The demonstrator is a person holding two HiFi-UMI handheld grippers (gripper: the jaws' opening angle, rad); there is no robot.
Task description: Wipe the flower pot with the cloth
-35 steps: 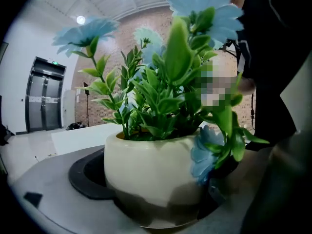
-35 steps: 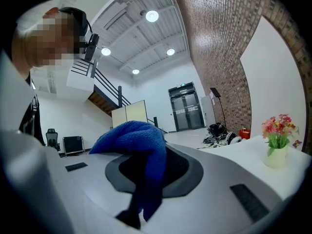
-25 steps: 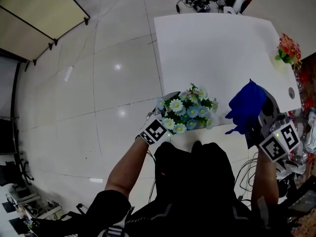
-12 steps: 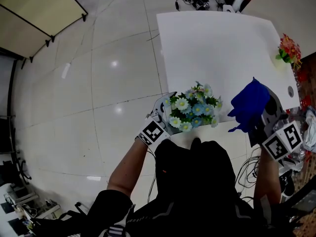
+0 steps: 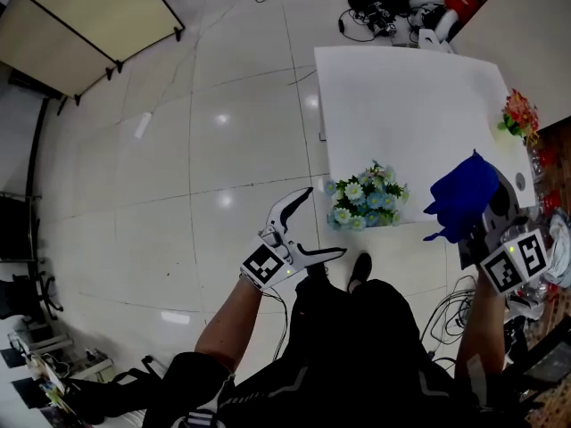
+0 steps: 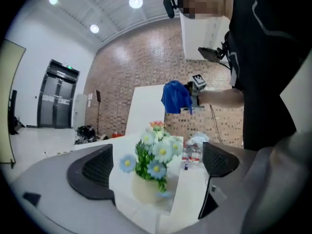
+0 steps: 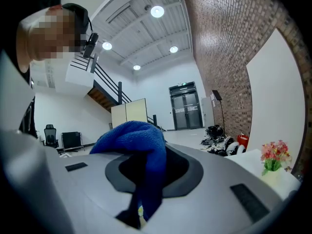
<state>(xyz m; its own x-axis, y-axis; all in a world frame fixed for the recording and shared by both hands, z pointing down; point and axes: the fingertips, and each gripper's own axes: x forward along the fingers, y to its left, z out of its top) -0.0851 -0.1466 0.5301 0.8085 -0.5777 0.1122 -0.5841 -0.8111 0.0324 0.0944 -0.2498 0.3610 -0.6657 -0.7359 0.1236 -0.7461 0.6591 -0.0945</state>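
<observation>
My left tool (image 5: pixel 323 224) hangs at my 11 o'clock, out over the floor (image 5: pixel 214 150) and short of the counter (image 5: pixel 410 105). Its jaws are spread wide with nothing between them but air. My right tool (image 5: pixel 482 226), at 2 o'clock, is clamped down on the blue cloth (image 5: pixel 464 194), which bunches above the jaws and trails a loose tail below. The flower pot (image 6: pixel 144 190) stands unheld at 12 o'clock, close to the counter's near left corner, and its blue and white daisies (image 5: pixel 366 205) hide it from above.

That is where I judge the trouble lies. If I press the cloth against the pot from the right with nothing bracing the other side, it may slide or tip toward the near edge and drop to the floor. The pot looks small and top-heavy under its blooms, so a sideways wipe could topple it. The loose tail might also snag the petals and drag them. The cloth seems pinched by one fold only, so hard rubbing could pull it free.

Counting, near to far: two tools, one cloth, one cream pot of daisies, one counter — and one second bunch, red and pink flowers (image 5: pixel 519 112), at 2 o'clock by the counter's far right edge.
</observation>
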